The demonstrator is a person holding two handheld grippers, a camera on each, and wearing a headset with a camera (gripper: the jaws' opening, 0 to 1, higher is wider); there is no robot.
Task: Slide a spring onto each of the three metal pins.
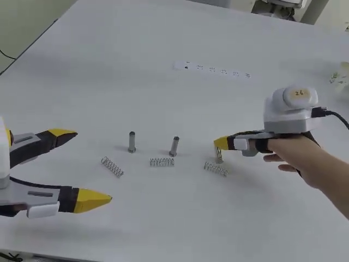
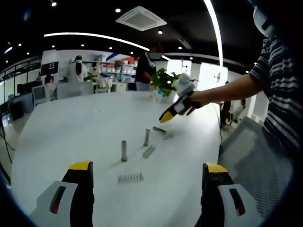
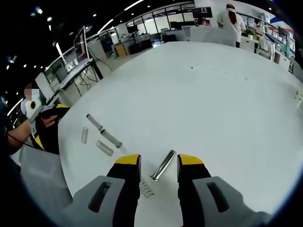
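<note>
From the headset, looking forward and down across the white worktop (image 1: 163, 33), holding the row of pins (image 1: 131, 142) and springs (image 1: 161, 162) at middle distance. From the left gripper (image 2: 147, 166), sitting low and facing along that row, catching the right gripper (image 2: 164, 118) farther off at 1 o'clock. From the right gripper, hovering close over the end pin (image 3: 163, 165) at 6 o'clock, facing back along the same row, shared by all three.
</note>
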